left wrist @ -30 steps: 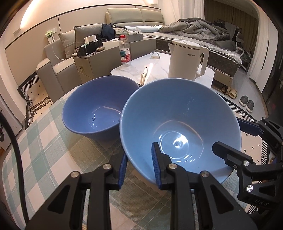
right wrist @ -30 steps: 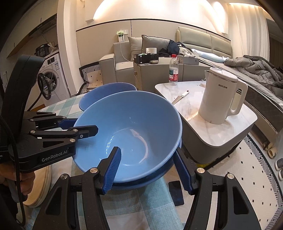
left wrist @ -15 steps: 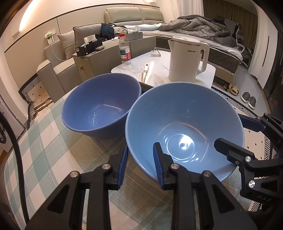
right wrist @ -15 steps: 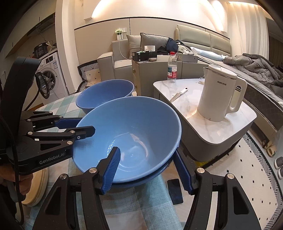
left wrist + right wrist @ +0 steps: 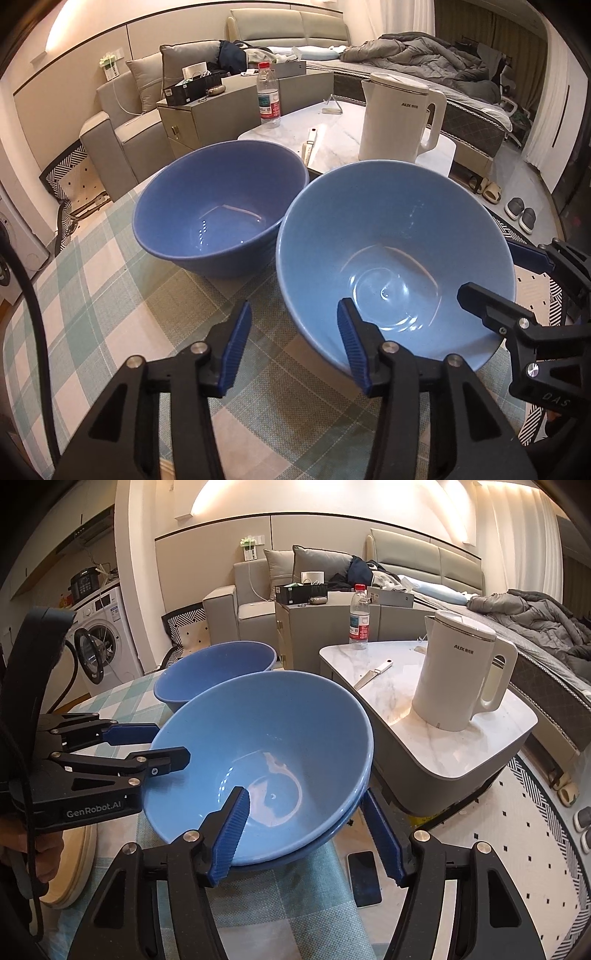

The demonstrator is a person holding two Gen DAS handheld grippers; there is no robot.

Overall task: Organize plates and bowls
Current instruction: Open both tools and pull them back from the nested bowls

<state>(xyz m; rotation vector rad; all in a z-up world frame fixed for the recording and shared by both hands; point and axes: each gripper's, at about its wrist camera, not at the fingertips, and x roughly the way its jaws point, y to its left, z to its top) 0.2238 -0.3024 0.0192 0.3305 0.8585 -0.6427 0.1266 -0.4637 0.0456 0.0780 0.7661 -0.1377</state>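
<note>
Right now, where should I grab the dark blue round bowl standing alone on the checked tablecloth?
Pinch the dark blue bowl at its near-left rim from above, one finger inside, one outside. It stands upright and empty, looks too wide to span, and the light blue bowl crowds its right side.

We see the checked-cloth bench carrying a dark blue bowl, with stacked light blue bowls beside it.
</note>
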